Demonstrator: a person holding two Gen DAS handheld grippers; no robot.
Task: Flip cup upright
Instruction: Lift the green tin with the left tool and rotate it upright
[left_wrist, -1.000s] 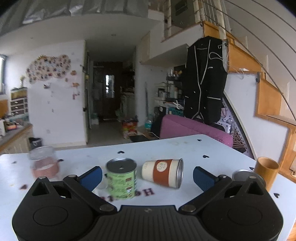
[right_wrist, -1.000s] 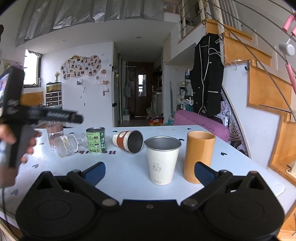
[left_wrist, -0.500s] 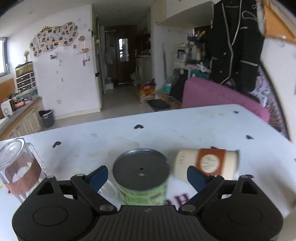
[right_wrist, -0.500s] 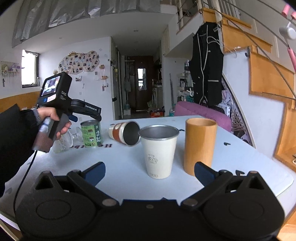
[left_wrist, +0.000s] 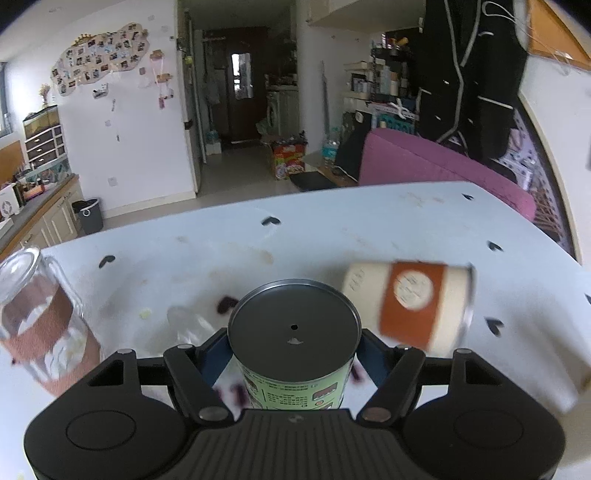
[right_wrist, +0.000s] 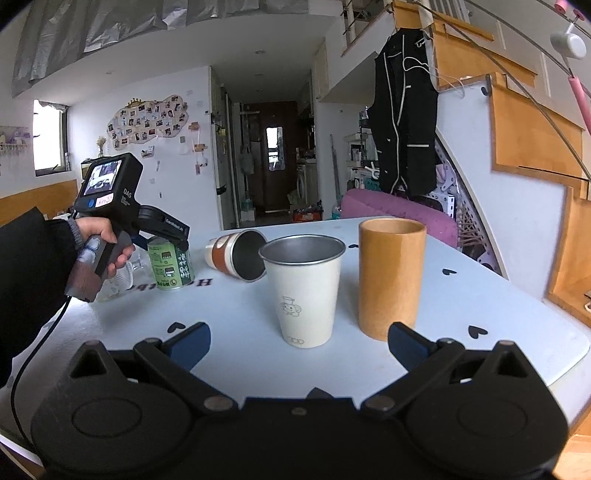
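Orange-sleeved and cream-walled, the cup (left_wrist: 410, 301) lies on its side at centre right of the left wrist frame, mouth toward the right edge, on the pale blue table (left_wrist: 369, 225). The left gripper (left_wrist: 293, 354) has its blue fingers close on either side of the green can (left_wrist: 295, 347), which stands just left of the cup; whether they actually press it cannot be told. In the right wrist frame the cup (right_wrist: 236, 256) sits at centre, its metal-lined mouth facing the camera, behind a white tumbler (right_wrist: 304, 291) and a wooden cup (right_wrist: 391, 277). The right gripper (right_wrist: 299, 338) hangs wide open and empty at the lower edge. The cup looks light, rigid and apt to roll; its sleeve probably offers the surest grip, taken across the middle of the body. A glass (left_wrist: 40, 317) at far left is close enough to be knocked.
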